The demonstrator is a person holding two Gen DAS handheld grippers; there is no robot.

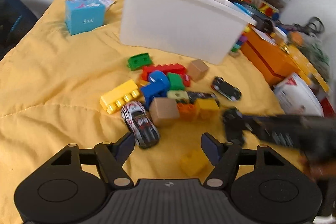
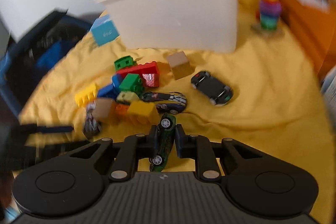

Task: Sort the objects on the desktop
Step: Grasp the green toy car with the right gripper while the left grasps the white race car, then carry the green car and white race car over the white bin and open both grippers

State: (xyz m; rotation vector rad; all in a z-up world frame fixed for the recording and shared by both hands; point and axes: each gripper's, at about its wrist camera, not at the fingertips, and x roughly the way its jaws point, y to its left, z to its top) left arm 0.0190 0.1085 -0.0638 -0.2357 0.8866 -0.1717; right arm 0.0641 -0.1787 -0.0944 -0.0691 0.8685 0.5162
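Yellow quilted cloth [image 1: 52, 81] covers the desk. Far left on it sits a blue cube box [image 1: 84, 14]. To its right stands a white plastic bin [image 1: 178, 20], upright, its inside not visible from either wrist view.

Just near of the bin lies the toy pile: a green block [image 1: 139, 60] farthest, a long red brick [image 1: 166, 69], a blue piece [image 1: 156, 85], a yellow studded brick [image 1: 119, 98] at the left edge, an orange brick [image 1: 187, 110], a yellow block [image 1: 206, 107], and two tan cubes, one [image 1: 163, 111] in the pile and one [image 1: 197, 69] apart toward the bin. A white-and-black toy car [image 1: 140, 124] touches the pile's near side. A black toy car [image 1: 225, 88] lies alone to the right.

Left gripper [image 1: 168, 145]: fingers spread wide, nothing between them, hovering near of the pile. A small yellow brick [image 1: 194, 163] lies just inside the right finger.

Right gripper [image 2: 166, 140]: fingers narrow, clamped on a green toy car [image 2: 164, 143], held lengthwise on its side above the cloth, just near of the pile. The view is motion-blurred.

Far right: an orange box [image 1: 271, 58] and a rainbow ring stack [image 2: 269, 12].
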